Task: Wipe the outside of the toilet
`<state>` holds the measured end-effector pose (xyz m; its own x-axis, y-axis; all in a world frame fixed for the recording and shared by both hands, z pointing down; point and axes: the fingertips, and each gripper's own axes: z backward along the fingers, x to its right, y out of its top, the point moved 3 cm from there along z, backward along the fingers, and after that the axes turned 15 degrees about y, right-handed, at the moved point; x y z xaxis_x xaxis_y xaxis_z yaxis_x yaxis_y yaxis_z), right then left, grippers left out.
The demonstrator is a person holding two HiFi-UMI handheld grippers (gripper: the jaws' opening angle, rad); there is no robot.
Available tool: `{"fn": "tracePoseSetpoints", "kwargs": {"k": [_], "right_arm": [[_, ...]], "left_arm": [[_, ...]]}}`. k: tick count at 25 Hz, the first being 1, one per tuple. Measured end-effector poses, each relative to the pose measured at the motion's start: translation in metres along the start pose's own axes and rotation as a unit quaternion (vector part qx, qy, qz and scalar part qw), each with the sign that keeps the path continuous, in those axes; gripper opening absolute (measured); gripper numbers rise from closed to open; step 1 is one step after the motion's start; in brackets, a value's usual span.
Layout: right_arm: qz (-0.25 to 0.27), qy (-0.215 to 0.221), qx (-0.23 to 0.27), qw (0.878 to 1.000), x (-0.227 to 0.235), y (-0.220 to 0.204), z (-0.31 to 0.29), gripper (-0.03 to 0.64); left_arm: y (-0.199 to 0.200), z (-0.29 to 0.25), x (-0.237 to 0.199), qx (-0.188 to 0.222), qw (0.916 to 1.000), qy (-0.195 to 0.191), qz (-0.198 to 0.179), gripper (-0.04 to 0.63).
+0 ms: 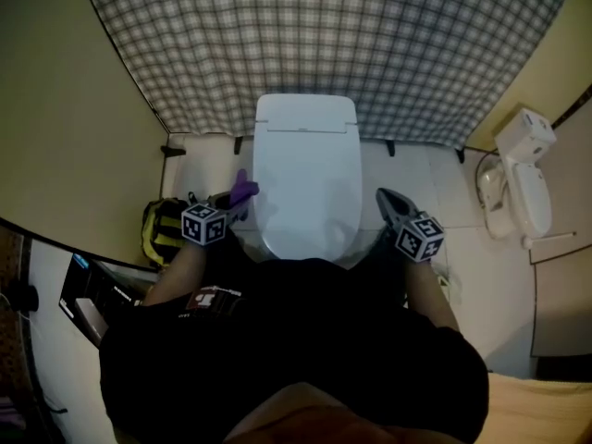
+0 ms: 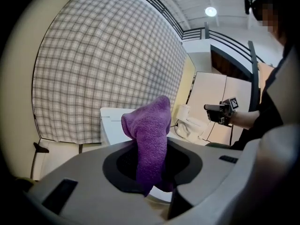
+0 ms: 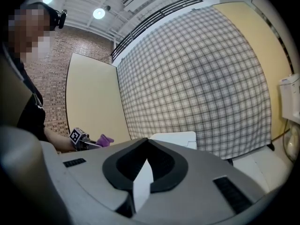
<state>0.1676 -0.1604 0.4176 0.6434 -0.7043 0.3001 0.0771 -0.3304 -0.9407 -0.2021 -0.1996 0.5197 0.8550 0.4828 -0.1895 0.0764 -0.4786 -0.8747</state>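
In the head view, a white toilet [image 1: 308, 178] with its lid down stands in the middle, its tank against a checked wall [image 1: 324, 44]. The left claw [image 1: 236, 200] sits just beside the toilet's left flank and grips a purple cloth [image 1: 244, 191]. The right claw [image 1: 392, 205] hovers near the right flank. A yellow and black bag [image 1: 161, 230] lies on the floor at the left, and a second toilet [image 1: 520, 181] stands far right.

In the left gripper view, the left claw [image 2: 152, 170] is clamped on the purple cloth [image 2: 151, 130], which stands up out of the jaws in a folded peak. The toilet [image 2: 110, 124] shows behind it, and the right claw [image 2: 209, 108] is off to the right.

In the right gripper view, the right claw [image 3: 143, 143] is closed tip to tip with nothing between. The toilet [image 3: 174, 138] lies just beyond. The left claw [image 3: 93, 144] with the cloth [image 3: 105, 138] is at the left.
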Motion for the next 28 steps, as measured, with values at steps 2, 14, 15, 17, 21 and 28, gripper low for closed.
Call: {"fn": "tracePoseSetpoints", "kwargs": {"k": [2,14,15,17,21,28], "right_arm": [[-0.005,0.0,-0.002,1.0,0.002,-0.002,0.0,0.006],[0.001,-0.005,0.001,1.0,0.007,-0.004,0.005,0.006],[0.0,-0.007,-0.001,1.0,0.008,-0.004,0.004,0.006],[-0.001,-0.009,0.001,1.0,0.012,-0.007,0.005,0.006],[0.001,-0.013,0.006,1.0,0.018,-0.01,0.016,0.006],[-0.01,-0.017,-0.003,1.0,0.03,-0.012,0.008,0.006]], "left_arm": [[-0.001,-0.009,-0.006,-0.008,0.9999,0.007,0.007,0.101],[0.061,-0.074,-0.048,0.0,0.9986,0.053,-0.007,0.101],[0.062,-0.081,-0.05,-0.004,0.9985,0.054,-0.01,0.101],[0.064,-0.092,-0.051,-0.008,0.9982,0.056,-0.022,0.101],[0.073,-0.106,-0.044,-0.011,0.998,0.051,-0.035,0.101],[0.088,-0.146,-0.085,-0.036,0.9953,0.071,-0.056,0.101]]}}
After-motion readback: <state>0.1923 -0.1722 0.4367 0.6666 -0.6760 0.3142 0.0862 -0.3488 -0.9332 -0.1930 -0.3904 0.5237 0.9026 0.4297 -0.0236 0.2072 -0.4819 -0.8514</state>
